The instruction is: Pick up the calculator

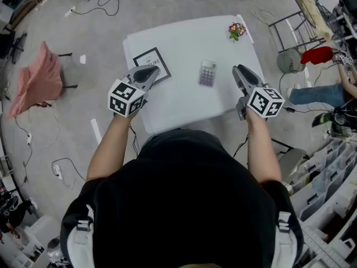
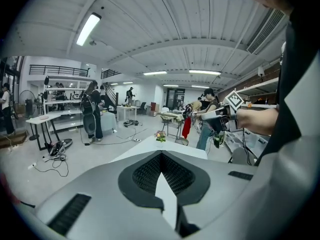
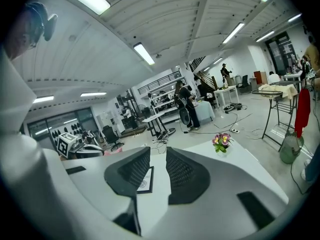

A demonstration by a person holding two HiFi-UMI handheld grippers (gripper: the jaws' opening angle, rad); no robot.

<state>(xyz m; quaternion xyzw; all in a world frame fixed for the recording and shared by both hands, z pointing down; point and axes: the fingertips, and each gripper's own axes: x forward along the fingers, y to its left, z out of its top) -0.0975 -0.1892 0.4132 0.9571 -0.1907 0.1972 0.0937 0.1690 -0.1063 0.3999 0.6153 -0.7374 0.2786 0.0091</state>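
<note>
At the far left of the floor stands a chair draped in pink cloth [image 1: 38, 78], well apart from the white table [image 1: 184, 41]. Over the table's left near part I hold my left gripper [image 1: 155, 70]. Its fingers [image 2: 145, 171] are closed, tips meeting, with nothing caught in them. They hover just above a black-framed card [image 1: 150, 60] that lies flat on the table.

The calculator [image 1: 207, 72] lies flat near the middle of the table, between my two grippers and touched by neither; it sits nearer the right one. Farther off and to the right, near the table's far edge, is a small bunch of flowers [image 1: 236, 30].

My right gripper [image 1: 237, 69] is over the table's right side, just beside the calculator. Its fingers [image 3: 186, 174] stand apart, and only bare tabletop and the framed card show in the gap.
</note>
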